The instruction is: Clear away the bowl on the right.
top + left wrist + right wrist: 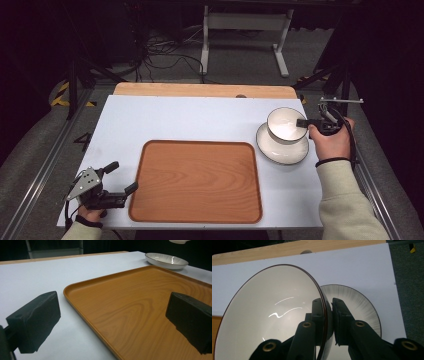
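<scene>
— What is seen from the high view?
— One wooden tray (196, 181), empty, is laid on the white table (190, 120). One white bowl (285, 124) is held above one white plate (282, 145), right of the tray. The right gripper (304, 122) is clamped on the bowl's rim. The left gripper (122, 179) is held spread, nothing between its jaws, at the tray's left edge.
— And the left gripper view?
— The tray's corner is framed between the parted jaws; the plate is seen beyond, empty.
— The right gripper view?
— The rim is pinched, one jaw inside the empty bowl, one outside; the plate is partly hidden beneath.
</scene>
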A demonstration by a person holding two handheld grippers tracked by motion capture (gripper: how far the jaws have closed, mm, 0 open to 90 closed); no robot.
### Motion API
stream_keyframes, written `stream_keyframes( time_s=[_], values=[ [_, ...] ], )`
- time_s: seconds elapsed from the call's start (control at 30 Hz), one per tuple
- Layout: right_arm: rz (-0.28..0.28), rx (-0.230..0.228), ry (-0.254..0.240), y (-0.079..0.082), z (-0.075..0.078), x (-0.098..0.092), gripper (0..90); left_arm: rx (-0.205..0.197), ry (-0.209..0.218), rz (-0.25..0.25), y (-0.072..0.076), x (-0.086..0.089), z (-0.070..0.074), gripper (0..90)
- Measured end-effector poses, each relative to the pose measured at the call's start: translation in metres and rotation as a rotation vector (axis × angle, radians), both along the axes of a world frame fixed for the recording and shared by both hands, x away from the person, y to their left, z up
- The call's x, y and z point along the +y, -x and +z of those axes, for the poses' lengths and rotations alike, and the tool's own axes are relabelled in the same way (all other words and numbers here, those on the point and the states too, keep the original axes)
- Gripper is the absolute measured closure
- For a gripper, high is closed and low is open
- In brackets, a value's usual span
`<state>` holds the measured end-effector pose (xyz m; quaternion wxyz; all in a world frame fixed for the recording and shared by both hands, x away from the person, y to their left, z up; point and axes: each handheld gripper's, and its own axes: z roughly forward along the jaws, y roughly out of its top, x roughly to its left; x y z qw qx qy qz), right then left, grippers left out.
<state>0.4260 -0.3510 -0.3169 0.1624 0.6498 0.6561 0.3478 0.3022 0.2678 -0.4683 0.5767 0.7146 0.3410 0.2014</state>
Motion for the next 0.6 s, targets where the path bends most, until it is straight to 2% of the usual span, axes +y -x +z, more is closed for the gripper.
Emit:
stream_keyframes(
  time_s=[0.3,0.6],
  values=[
    [0.037,0.017,0.008,0.005,0.004,0.019,80.7,0.002,0.002,0.001,0.0,0.0,0.0,0.3],
    [0.093,0.026,-0.018,0.009,0.008,0.046,80.7,0.001,-0.002,-0.002,0.0,0.0,0.0,0.3]
  ],
)
